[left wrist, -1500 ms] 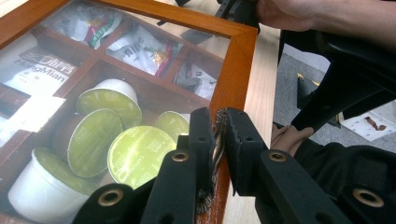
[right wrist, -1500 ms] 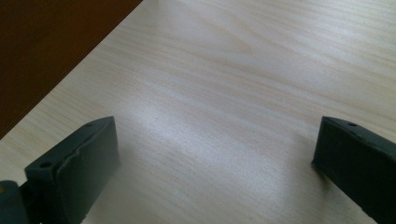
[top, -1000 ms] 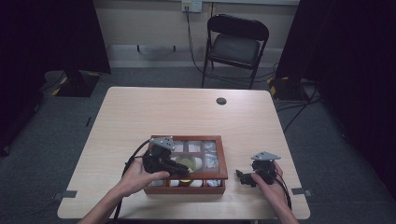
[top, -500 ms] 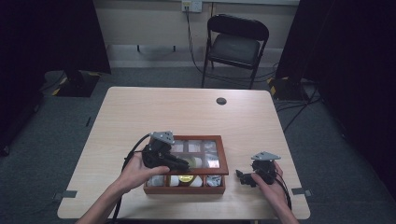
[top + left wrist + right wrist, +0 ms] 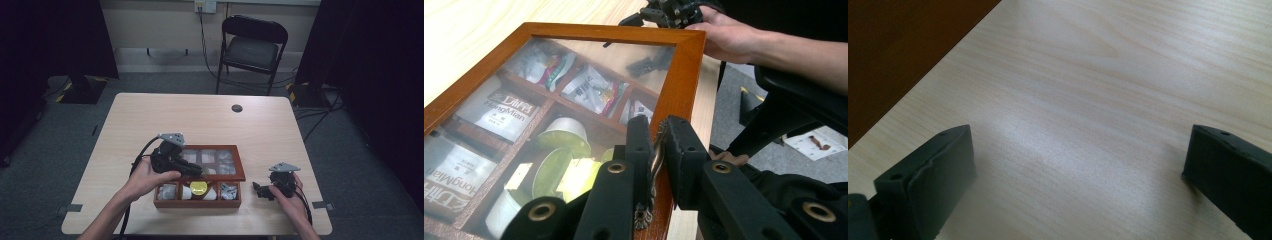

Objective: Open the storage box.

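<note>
A wooden box [image 5: 197,202] with several compartments sits near the table's front edge. Its glass-paned lid [image 5: 215,161] is tilted up, hinged at the far side. My left gripper [image 5: 199,172] is shut on the small brass latch [image 5: 654,167] at the lid's front rail [image 5: 684,65] and holds that edge raised. Through the glass I see tea packets [image 5: 504,107] and pale green round pods [image 5: 564,142]. A yellow item [image 5: 198,188] lies in the front row. My right gripper [image 5: 258,190] rests open on the bare table [image 5: 1098,75] right of the box, jaws wide apart [image 5: 1078,165] with nothing between them.
A small dark round disc [image 5: 237,108] lies near the table's far edge. A black folding chair [image 5: 252,47] stands behind the table. A cable trails from the left gripper off the front edge. The box's dark side wall [image 5: 893,45] borders the right gripper view.
The left gripper has risen with the lid's front edge, swinging the lid up from nearly flat and uncovering the front row of compartments. The right gripper has stayed put.
</note>
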Demonstrator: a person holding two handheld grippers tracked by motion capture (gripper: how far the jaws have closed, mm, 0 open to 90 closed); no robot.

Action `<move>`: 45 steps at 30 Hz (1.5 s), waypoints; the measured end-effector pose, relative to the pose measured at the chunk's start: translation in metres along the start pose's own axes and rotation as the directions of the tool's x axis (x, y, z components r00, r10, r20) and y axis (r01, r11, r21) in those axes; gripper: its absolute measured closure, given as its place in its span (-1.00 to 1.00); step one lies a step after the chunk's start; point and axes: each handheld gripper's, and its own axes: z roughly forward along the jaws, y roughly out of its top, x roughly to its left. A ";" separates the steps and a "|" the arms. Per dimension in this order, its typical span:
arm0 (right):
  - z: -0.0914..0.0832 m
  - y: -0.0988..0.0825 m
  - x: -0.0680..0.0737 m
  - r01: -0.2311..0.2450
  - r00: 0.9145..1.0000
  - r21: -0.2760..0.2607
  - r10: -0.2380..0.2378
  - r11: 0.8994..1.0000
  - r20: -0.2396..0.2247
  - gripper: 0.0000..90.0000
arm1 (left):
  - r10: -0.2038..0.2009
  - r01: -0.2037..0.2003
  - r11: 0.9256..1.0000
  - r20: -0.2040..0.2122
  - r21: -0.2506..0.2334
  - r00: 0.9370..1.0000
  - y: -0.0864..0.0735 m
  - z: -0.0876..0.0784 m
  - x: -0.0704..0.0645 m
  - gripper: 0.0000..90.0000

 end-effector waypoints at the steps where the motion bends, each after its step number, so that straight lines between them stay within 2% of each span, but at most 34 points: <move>1: 0.000 0.000 0.000 -0.002 1.000 0.000 0.002 1.000 0.000 -1.00 | -0.001 0.001 1.000 -0.004 -0.005 1.000 0.001 0.000 0.000 0.80; 16: 0.000 0.000 0.000 0.001 1.000 0.000 -0.001 1.000 0.000 -1.00 | -0.012 0.012 1.000 0.011 0.001 1.000 0.012 -0.007 0.005 0.80; 22: 0.000 0.000 0.000 -0.001 1.000 0.000 0.001 1.000 0.000 -1.00 | -0.021 0.021 0.999 0.009 -0.025 1.000 0.018 -0.012 0.008 0.80; 23: 0.000 0.000 0.000 0.000 1.000 0.000 0.000 1.000 0.000 -1.00 | -0.026 0.027 0.999 0.014 -0.044 1.000 0.019 -0.014 0.009 0.80; 25: 0.000 0.000 0.000 -0.001 1.000 0.000 0.001 1.000 0.000 -1.00 | -0.030 0.030 0.998 0.011 -0.053 0.999 0.019 -0.015 0.010 0.80; 27: 0.000 0.000 0.000 -0.002 1.000 0.000 0.002 1.000 0.000 -1.00 | -0.032 0.032 0.999 0.004 -0.040 0.999 0.020 -0.015 0.009 0.80; 32: 0.000 0.000 0.000 0.000 1.000 0.001 0.000 1.000 0.000 -1.00 | -0.031 0.031 0.999 0.002 -0.043 1.000 0.023 -0.017 0.010 0.80; 36: 0.000 0.000 0.000 -0.002 1.000 0.001 0.002 1.000 0.000 -1.00 | -0.056 0.055 0.996 -0.002 -0.067 0.998 0.027 -0.020 0.013 0.80; 40: 0.000 0.000 0.000 0.000 1.000 0.000 0.000 1.000 0.001 -1.00 | -0.062 0.061 0.995 -0.011 -0.074 0.998 0.029 -0.021 0.012 0.80; 43: -0.001 -0.001 0.001 -0.002 1.000 0.001 0.002 1.000 0.001 -1.00 | -0.047 0.044 0.994 -0.031 -0.100 0.998 0.031 -0.024 0.013 0.80; 45: -0.002 -0.002 0.001 -0.003 1.000 0.001 0.003 1.000 0.001 -1.00 | -0.050 0.048 0.995 -0.021 -0.090 0.999 0.032 -0.023 0.014 0.80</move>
